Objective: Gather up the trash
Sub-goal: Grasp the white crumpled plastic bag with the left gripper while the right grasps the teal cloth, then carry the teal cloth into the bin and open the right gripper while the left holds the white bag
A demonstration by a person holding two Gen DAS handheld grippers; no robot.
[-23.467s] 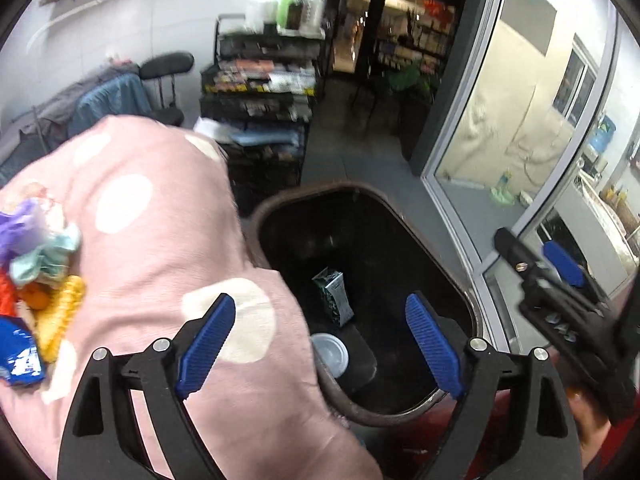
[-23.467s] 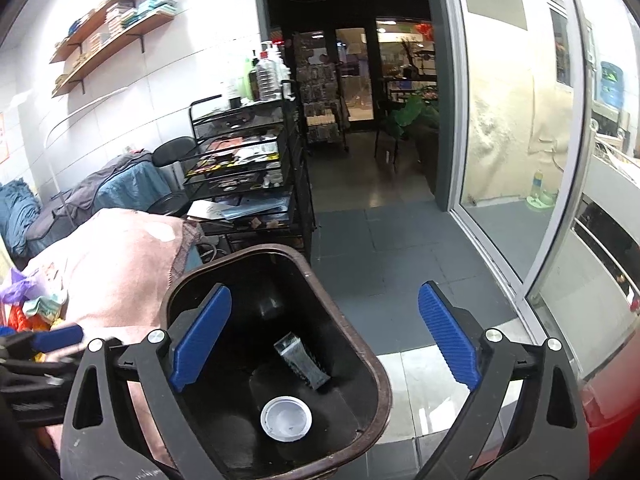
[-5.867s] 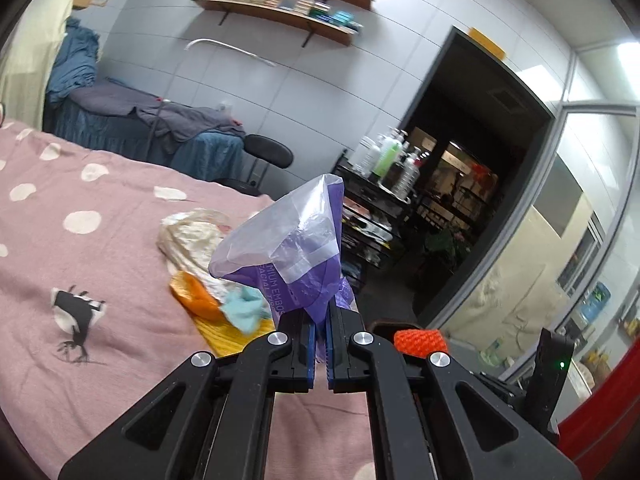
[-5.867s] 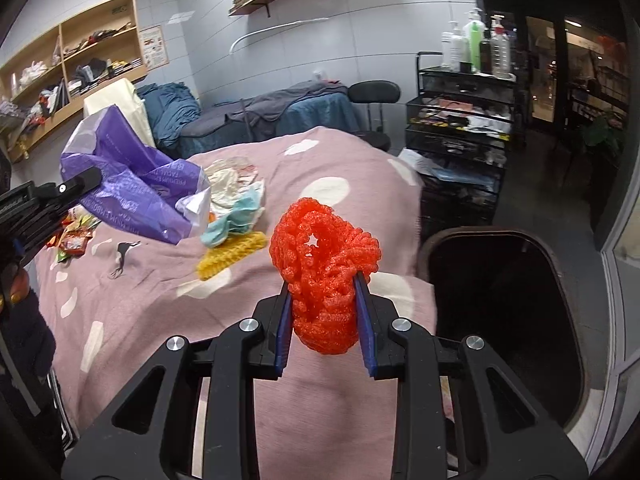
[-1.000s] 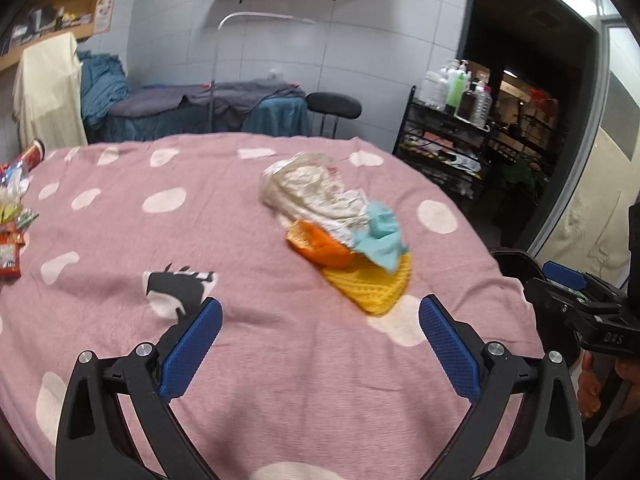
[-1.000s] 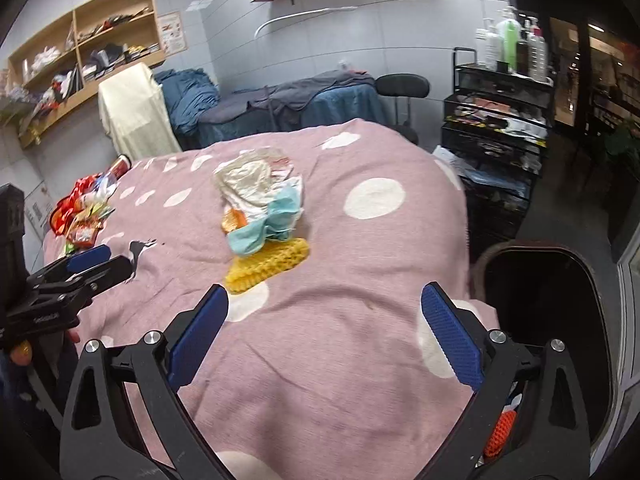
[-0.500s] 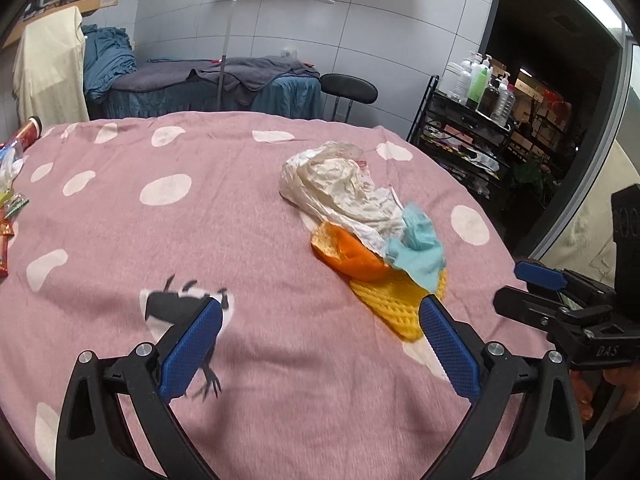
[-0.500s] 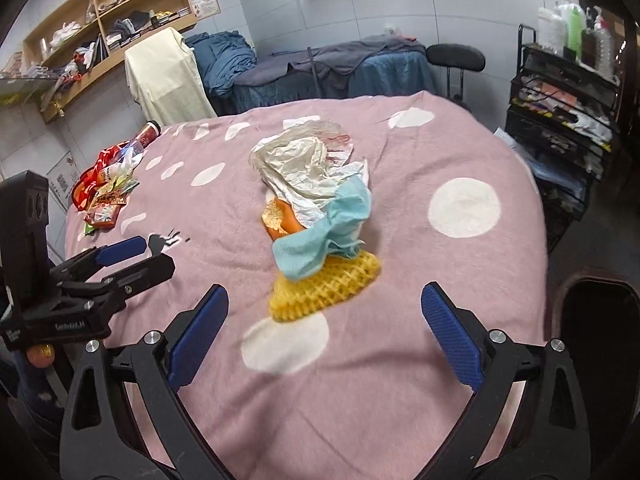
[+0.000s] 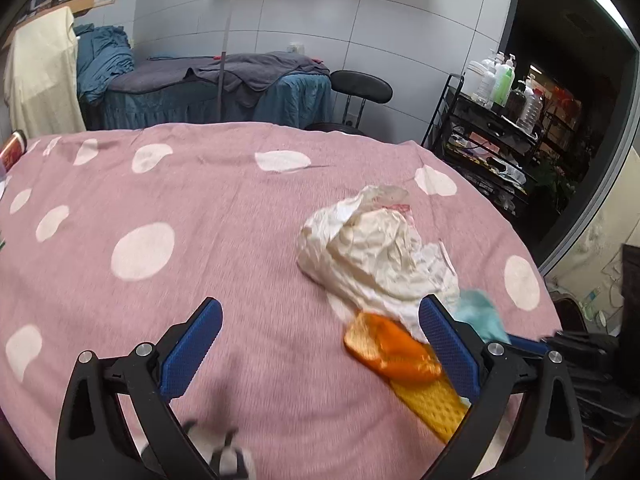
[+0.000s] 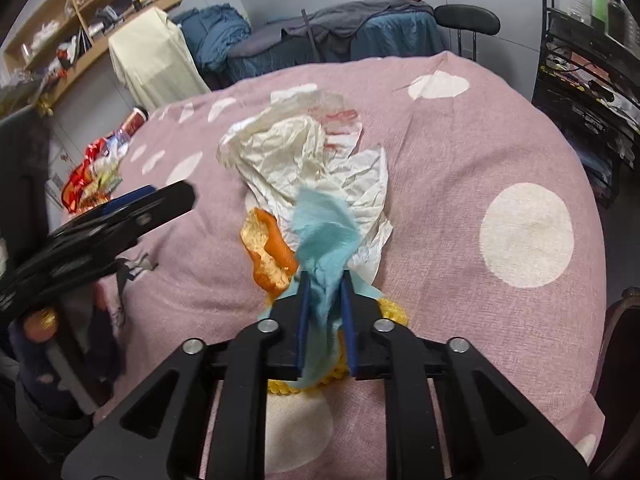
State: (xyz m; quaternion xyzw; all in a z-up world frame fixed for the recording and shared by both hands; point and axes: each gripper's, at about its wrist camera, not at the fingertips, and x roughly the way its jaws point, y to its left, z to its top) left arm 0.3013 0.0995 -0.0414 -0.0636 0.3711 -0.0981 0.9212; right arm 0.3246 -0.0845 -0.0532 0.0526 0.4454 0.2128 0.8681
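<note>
Right gripper (image 10: 324, 280): jaws have just been closing and now clamp a fold of the blue tissue (image 10: 326, 236), lower centre of the right wrist view; the tissue runs down between the pads.
Left gripper (image 9: 320, 344): jaws wide apart, nothing between them, low over the pink cover (image 9: 200, 200); in the right wrist view it shows blurred at centre left.
Blue tissue: on top of the trash pile, touching the paper (image 10: 304, 156) above it and the peel (image 10: 268, 248) to its left.
Paper: crumpled, off-white, largest item, centre right in the left wrist view, upper centre in the right.
Peel: orange, at the paper's lower edge, just beside the left gripper's right finger (image 9: 448, 344) in the left wrist view.
Yellow net (image 9: 432, 404): foam mesh, partly under the peel and tissue, at the lower end of the pile.
Wrappers (image 10: 92, 176): red and mixed, far left edge of the cover, well apart from the pile.
</note>
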